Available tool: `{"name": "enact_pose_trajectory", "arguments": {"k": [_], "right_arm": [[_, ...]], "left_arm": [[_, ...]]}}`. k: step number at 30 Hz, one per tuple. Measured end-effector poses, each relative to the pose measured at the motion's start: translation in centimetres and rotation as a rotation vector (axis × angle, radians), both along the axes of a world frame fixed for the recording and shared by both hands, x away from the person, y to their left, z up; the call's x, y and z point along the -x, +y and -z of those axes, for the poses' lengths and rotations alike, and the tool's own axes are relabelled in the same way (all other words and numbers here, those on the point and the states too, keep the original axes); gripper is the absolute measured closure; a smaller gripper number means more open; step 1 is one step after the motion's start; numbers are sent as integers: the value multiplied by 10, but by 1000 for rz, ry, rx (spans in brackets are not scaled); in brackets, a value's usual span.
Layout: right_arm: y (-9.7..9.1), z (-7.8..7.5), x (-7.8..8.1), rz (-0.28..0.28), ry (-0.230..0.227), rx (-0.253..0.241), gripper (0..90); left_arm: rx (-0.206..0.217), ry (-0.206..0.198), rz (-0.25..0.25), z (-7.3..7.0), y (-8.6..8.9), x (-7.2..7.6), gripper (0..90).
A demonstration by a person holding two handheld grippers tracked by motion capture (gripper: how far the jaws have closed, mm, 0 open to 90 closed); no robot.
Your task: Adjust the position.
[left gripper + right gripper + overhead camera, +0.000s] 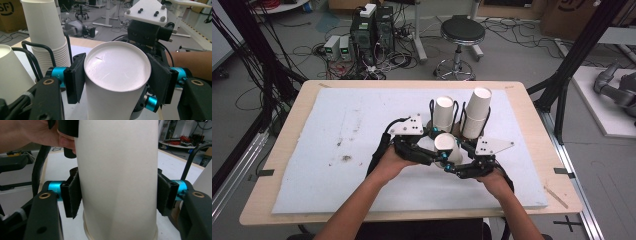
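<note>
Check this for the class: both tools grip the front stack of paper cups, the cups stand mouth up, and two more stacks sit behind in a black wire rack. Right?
One detail is wrong: the cups stand mouth down, closed bottoms up. The left gripper view shows the flat bottom of the front stack. The rest holds: the left tool and right tool both grip it, and two more stacks sit behind in the black wire rack.

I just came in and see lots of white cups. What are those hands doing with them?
A person holds a hand-held gripper in each hand. Both the left hand-held gripper and the right hand-held gripper are closed on the same upside-down paper cup near the middle of the table. Behind it, two cup stacks stand upside down in a black wire rack.
</note>
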State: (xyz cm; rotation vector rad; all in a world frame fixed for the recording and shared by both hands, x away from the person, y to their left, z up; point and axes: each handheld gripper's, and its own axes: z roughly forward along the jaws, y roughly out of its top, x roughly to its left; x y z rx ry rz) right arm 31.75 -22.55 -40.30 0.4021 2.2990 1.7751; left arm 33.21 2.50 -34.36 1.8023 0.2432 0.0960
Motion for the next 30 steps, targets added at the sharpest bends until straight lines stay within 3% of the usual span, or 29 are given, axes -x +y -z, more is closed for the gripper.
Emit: {"name": "enact_pose_trajectory", "arguments": {"k": [3,5,6,9,12,16,20,24,26,30], "right_arm": [[0,0,2,-7,-13,21,375],[-1,-2,2,-12,-19,27,379],[-1,-2,2,-15,-25,32,381],[0,-3,3,-22,-31,57,383],[1,-3,3,-45,-36,81,383],[4,-3,5,-90,-32,85,381],[5,-2,5,-116,-30,94,381],[7,-3,6,-141,-32,96,381],[7,-3,5,-149,-22,95,380],[8,-1,5,-165,-3,110,376]], "left_arm": [[-15,9,4,0,1,1,335],[-39,-26,-20,-2,3,2,214],[-35,-26,-8,-4,5,2,199],[-30,-23,19,-7,7,2,199],[-57,-33,48,-10,6,1,199],[-113,-12,100,-6,2,0,203],[-132,-5,136,-4,0,0,207],[-143,4,168,0,-1,-2,273],[-141,-10,209,-1,0,-2,344],[-161,-6,216,2,1,-1,357]]}}
